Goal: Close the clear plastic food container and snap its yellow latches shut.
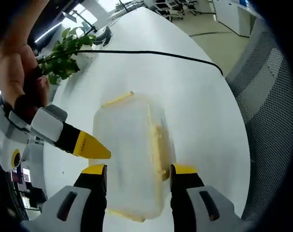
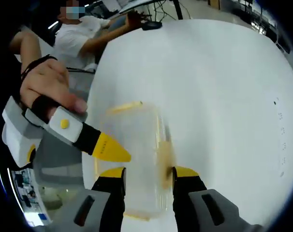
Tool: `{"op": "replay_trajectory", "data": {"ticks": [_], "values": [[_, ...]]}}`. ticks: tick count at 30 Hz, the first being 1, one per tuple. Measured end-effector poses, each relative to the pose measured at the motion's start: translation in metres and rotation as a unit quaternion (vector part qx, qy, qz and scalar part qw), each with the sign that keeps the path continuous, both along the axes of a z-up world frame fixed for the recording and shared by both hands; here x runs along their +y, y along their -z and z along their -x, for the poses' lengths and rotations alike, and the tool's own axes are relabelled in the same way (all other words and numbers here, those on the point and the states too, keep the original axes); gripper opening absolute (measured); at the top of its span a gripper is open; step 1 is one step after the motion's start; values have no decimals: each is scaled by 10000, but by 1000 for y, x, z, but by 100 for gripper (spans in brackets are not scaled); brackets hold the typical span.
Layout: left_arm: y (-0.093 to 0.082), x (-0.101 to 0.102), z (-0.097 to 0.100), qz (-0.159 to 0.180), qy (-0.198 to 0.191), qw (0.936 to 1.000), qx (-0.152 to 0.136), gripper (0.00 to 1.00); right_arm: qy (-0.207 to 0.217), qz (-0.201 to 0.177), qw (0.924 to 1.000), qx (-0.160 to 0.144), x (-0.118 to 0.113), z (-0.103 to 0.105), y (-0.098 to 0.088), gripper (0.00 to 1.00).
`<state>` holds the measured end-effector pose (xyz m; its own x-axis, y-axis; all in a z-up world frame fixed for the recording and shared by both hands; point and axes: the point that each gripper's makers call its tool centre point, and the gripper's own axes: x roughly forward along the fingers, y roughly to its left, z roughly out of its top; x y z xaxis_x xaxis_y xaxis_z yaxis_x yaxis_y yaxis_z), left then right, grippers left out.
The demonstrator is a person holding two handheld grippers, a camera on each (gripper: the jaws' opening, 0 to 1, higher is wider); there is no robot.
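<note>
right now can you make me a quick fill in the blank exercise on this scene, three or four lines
1. The clear container rests on a ____ table.
2. The container's latches are coloured ____.
3. A thin ____ cable runs across the table beyond the container.
4. A potted ____ with green leaves stands near the table's far edge.

Missing words: white; yellow; black; plant

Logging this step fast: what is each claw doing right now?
Left claw: open, jaws either side of the clear container, not clamped.
Right claw: open, straddling the container's near end.
</note>
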<state>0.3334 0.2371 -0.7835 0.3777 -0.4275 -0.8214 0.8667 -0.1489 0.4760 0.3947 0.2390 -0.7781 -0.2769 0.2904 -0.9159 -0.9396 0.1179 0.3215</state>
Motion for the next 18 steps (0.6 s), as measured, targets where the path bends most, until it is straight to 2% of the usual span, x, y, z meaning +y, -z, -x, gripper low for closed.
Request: {"op": "replay_trajectory", "data": {"ticks": [2, 5, 9, 16, 18], "values": [[-2, 0, -2, 59, -119, 9999, -67, 50, -163, 147, 9998, -2, -1, 2, 0, 37], [0, -1, -1, 32, -167, 9998, -128, 49, -151, 234, 9996, 56, 0, 2, 1, 36], [0, -1, -1, -32, -209, 9996, -162, 48, -206, 206, 9995, 126, -1, 2, 1, 34], [1, 0, -3, -32, -267, 9993, -252, 46, -46, 132, 9997, 221, 0, -2, 1, 29], [1, -1, -4, 0, -267, 9994, -230, 46, -116, 228, 9995, 188, 1, 0, 1, 29]]}}
